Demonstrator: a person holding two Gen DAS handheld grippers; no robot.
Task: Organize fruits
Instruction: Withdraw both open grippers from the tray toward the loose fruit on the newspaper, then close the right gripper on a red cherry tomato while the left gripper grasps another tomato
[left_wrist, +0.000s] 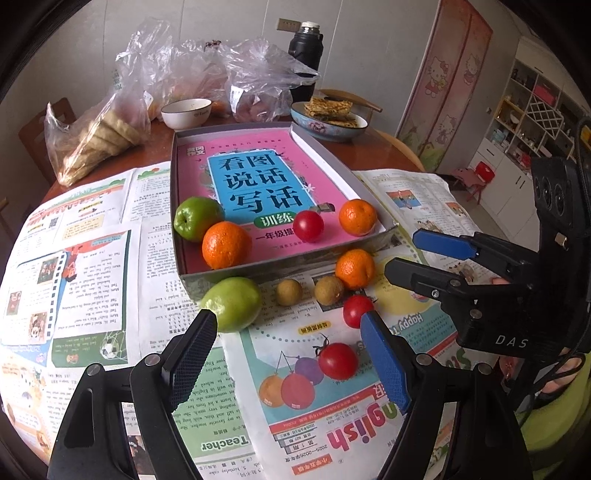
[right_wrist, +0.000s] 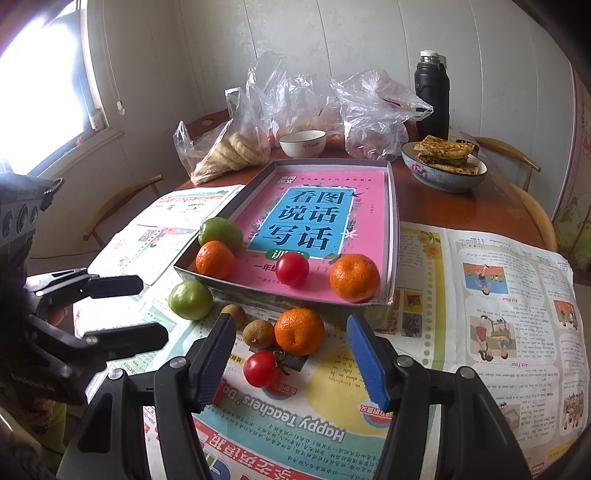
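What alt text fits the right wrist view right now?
Open right gripper hovers over loose fruit on newspaper: a tomato, orange, two brown fruits and a green one. The tray behind already holds four fruits; the open left gripper waits at left.

A shallow box sits mid-table on spread newspapers, a book lying flat inside it. Along the box's near end rest an apple and a mandarin at left, a tomato in the middle and another mandarin at right. More fruit lies on the paper just before the box. Behind it stand a small bowl, bags, a dish of flatbread and a flask.
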